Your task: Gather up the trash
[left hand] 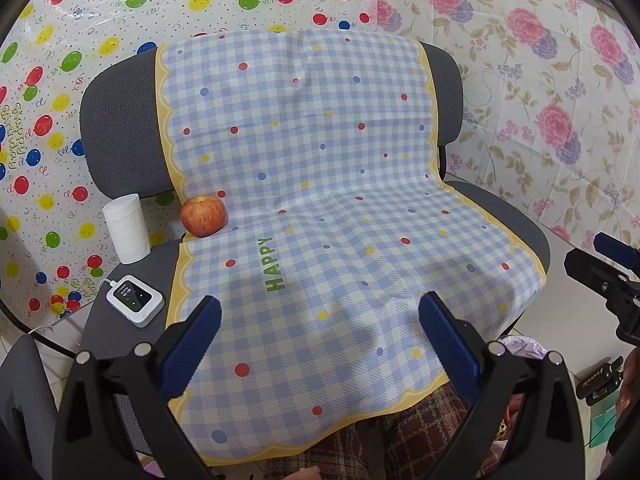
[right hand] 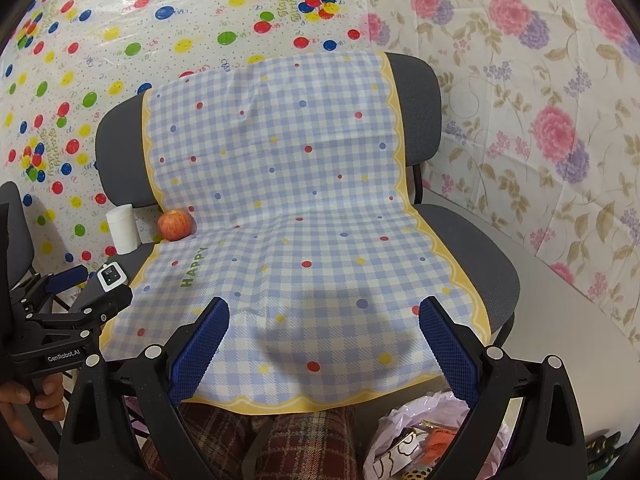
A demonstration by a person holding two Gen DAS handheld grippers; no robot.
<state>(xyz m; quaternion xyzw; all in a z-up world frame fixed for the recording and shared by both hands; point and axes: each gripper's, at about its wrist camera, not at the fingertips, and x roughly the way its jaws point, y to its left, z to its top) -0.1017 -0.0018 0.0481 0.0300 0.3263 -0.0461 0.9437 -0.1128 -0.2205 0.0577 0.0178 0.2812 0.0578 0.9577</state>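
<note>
A grey chair (left hand: 120, 120) (right hand: 472, 252) is draped with a blue checked cloth (left hand: 320, 200) (right hand: 280, 208) printed "HAPPY". My left gripper (left hand: 320, 320) hangs open over the cloth's front part, nothing between its fingers. My right gripper (right hand: 324, 320) is also open and empty above the cloth's front edge. A pale purple bag (right hand: 416, 432) (left hand: 524, 347) holding wrappers sits low at the right, below the chair's front. No loose trash shows on the cloth.
At the seat's left back corner stand a white paper roll (left hand: 126, 228) (right hand: 123, 229) and a red apple (left hand: 204, 216) (right hand: 174, 225). A small white device (left hand: 135, 299) (right hand: 112, 276) with a cable lies near the seat's left front. A plaid-clad leg (right hand: 304, 440) is below.
</note>
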